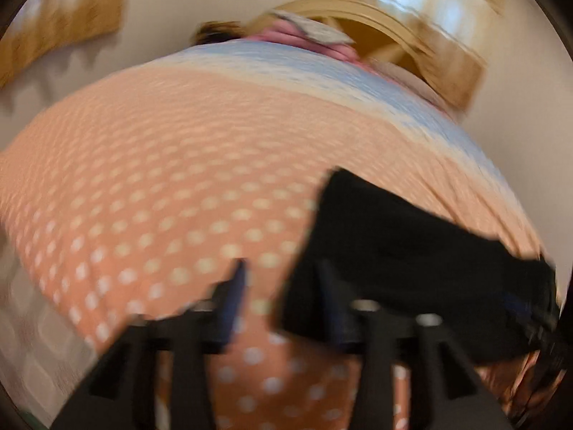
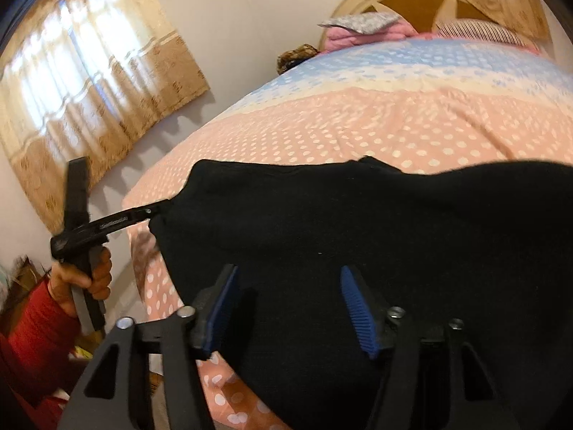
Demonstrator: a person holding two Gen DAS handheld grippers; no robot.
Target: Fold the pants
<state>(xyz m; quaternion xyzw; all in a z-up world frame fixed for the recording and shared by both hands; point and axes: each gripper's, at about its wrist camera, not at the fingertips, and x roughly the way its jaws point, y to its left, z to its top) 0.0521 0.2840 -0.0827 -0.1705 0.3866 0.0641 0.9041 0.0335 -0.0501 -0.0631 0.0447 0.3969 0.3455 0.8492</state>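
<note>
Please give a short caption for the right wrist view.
Right gripper open above black pants on a dotted bedsheet.

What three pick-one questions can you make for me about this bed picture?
1. Where do the pants lie?
A. on the floor
B. on the dotted bedspread
C. over a chair

2. What colour are the pants?
A. red
B. white
C. black

3. How do the jaws of the right hand-held gripper stand?
A. open, apart over the pants
B. shut tight with nothing in them
C. shut on a pillow

Answers:
1 B, as the pants are spread flat on the pink bedspread with white dots.
2 C, as the cloth is plain black in both views.
3 A, as its two blue pads stand well apart and nothing is pinched between them.
</note>
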